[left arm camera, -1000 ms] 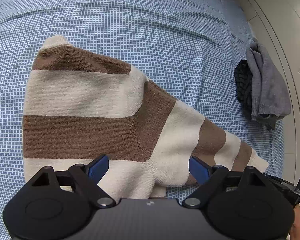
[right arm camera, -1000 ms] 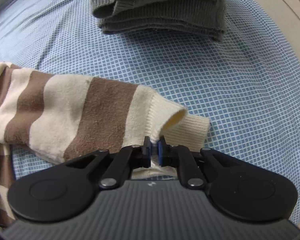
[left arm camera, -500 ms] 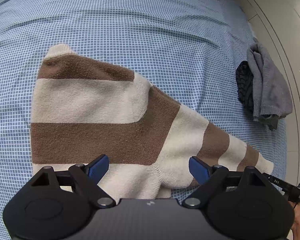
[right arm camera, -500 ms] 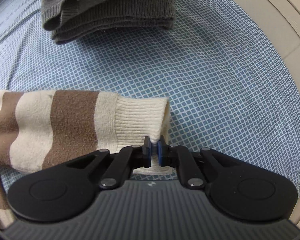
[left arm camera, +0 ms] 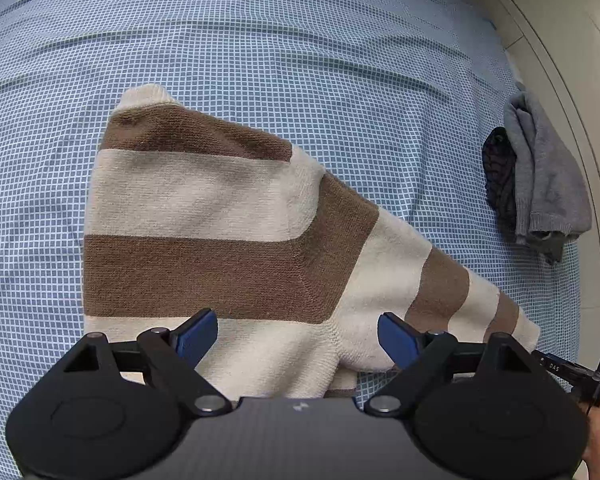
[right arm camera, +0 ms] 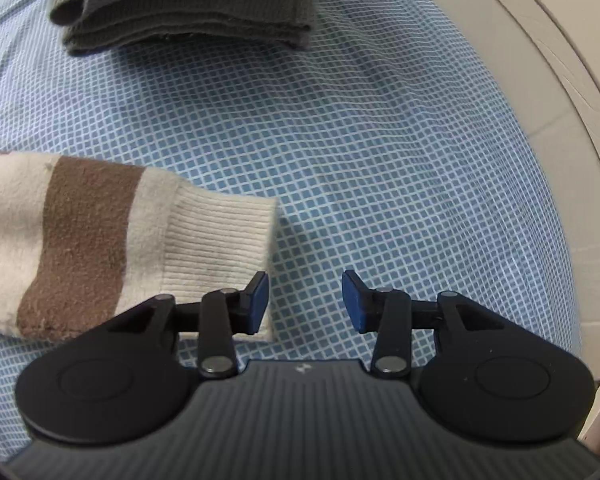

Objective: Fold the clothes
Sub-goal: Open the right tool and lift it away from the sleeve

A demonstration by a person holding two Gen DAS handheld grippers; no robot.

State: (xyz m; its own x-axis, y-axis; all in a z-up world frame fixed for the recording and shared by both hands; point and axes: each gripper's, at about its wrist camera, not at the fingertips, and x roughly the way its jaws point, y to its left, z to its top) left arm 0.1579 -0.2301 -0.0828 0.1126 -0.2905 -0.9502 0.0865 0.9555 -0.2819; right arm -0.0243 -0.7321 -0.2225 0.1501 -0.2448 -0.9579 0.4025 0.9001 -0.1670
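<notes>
Sweater x1; grey clothes pile x1

Only one piece of lettering can be read: small white characters that look like "DAS", printed on the thin black device arm that juts out just right of the black two-finger left gripper. A tiny pale emblem on that gripper's body is too small to read.

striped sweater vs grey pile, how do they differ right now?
The striped sweater is brown and cream; the grey pile is plain grey. The sweater lies spread out with one sleeve extended; the pile is folded into stacked layers. The sweater lies mid-bed; the pile sits at its edge. Both are knits on the checked sheet.
</notes>
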